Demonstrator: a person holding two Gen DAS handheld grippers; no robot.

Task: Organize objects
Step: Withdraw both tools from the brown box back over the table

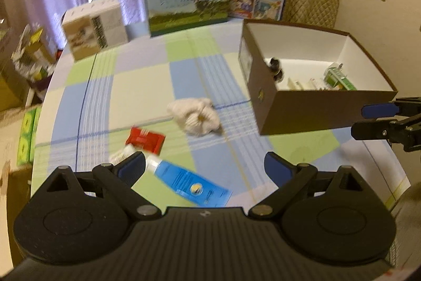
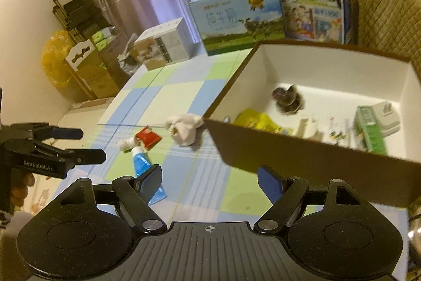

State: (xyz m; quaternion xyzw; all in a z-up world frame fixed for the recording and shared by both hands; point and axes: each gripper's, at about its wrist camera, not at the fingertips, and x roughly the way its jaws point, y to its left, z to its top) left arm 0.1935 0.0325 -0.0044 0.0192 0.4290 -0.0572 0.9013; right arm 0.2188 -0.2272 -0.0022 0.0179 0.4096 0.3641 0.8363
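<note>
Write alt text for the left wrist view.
The open left gripper hovers over a checked tablecloth, above a blue tube. Beyond lie a red packet and cream cloth; a brown box sits right.

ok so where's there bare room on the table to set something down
Bare checked cloth lies between the milk cartons at the back and the cream cloth bundle, and in front of the brown box. It is crowded near the left gripper: blue tube, red packet and a white item sit close together.
</note>
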